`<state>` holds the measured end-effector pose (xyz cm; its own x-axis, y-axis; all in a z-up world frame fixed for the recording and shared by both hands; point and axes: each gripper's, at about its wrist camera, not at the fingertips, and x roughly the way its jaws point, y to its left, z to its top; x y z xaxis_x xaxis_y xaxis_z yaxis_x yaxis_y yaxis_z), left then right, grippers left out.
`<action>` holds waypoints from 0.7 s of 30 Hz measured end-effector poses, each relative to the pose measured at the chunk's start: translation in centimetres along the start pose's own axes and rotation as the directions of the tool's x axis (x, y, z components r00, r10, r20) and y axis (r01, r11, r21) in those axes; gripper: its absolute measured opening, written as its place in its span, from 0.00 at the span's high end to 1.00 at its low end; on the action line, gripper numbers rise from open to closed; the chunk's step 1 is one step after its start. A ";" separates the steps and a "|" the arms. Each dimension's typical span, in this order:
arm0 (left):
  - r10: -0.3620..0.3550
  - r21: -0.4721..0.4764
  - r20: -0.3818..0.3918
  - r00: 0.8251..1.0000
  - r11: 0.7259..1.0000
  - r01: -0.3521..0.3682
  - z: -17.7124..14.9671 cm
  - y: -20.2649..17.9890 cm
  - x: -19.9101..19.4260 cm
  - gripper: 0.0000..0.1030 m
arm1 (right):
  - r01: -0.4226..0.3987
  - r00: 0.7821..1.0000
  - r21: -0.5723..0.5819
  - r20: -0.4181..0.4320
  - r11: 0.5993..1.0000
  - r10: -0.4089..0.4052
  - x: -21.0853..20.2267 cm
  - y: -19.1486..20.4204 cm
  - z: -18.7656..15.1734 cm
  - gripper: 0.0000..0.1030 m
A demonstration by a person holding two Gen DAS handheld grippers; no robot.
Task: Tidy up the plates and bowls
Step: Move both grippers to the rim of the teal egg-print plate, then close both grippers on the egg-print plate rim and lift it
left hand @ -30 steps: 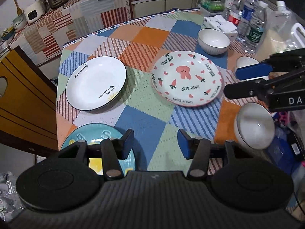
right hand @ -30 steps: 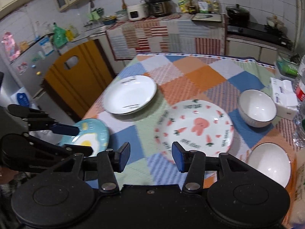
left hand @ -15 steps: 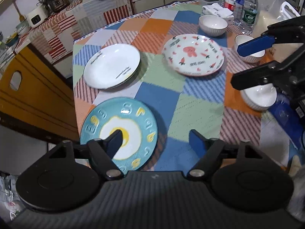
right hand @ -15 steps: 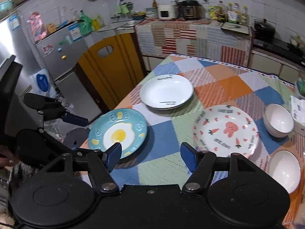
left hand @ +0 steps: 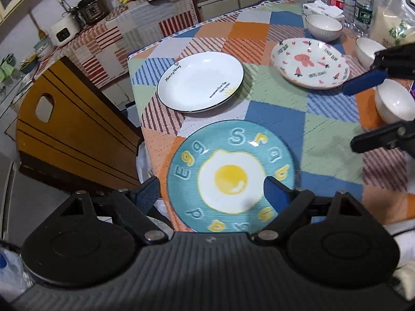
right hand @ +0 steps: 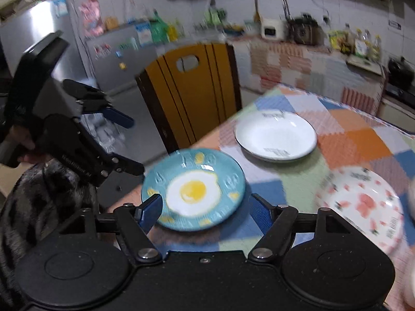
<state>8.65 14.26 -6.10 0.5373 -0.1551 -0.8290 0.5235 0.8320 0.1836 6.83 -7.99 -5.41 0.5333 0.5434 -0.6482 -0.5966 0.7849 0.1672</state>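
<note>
Here your left gripper (left hand: 211, 190) and right gripper (right hand: 205, 211) both frame the egg plate (left hand: 230, 176) at the counter (left hand: 329, 142) corner, jaws opening, nothing pinched, likely spreading to clear its rim

Blue egg plate (right hand: 193, 190) on the bench (right hand: 352, 142), between the right hand-held gripper's (right hand: 206, 211) opening, untouching fingers

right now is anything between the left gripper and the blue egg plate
Nothing visible. The left gripper, its jaws opening and holding nothing, hangs right over the blue egg plate, which lies bare at the table's near corner; the white plate sits beyond it.
</note>
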 end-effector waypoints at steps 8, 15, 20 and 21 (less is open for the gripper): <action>-0.149 -0.177 -0.174 0.973 0.977 0.118 -0.1 5.3 7.2 0.20 | -0.006 1.000 0.015 -0.028 1.000 0.006 5.7 0.3 -1.8 0.25; -0.212 -0.269 -0.267 0.940 0.953 0.138 -1.4 7.3 12.0 0.28 | -0.022 0.996 0.146 -0.085 0.989 0.035 9.4 -0.9 -3.1 0.25; -0.230 -0.288 -0.302 0.925 0.947 0.141 -2.1 7.5 14.0 0.35 | -0.017 0.992 0.194 -0.121 0.981 0.041 11.3 -1.4 -3.7 0.34; -0.228 -0.289 -0.305 0.925 0.947 0.138 -2.2 7.5 14.2 0.41 | -0.019 0.992 0.193 -0.122 0.981 0.043 11.8 -1.4 -3.8 0.34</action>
<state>18.78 19.46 -17.70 0.1760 -0.1706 -0.9695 0.3789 0.9207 -0.0932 11.70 -3.85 -16.07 0.4301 0.5361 -0.7264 -0.4797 0.8173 0.3192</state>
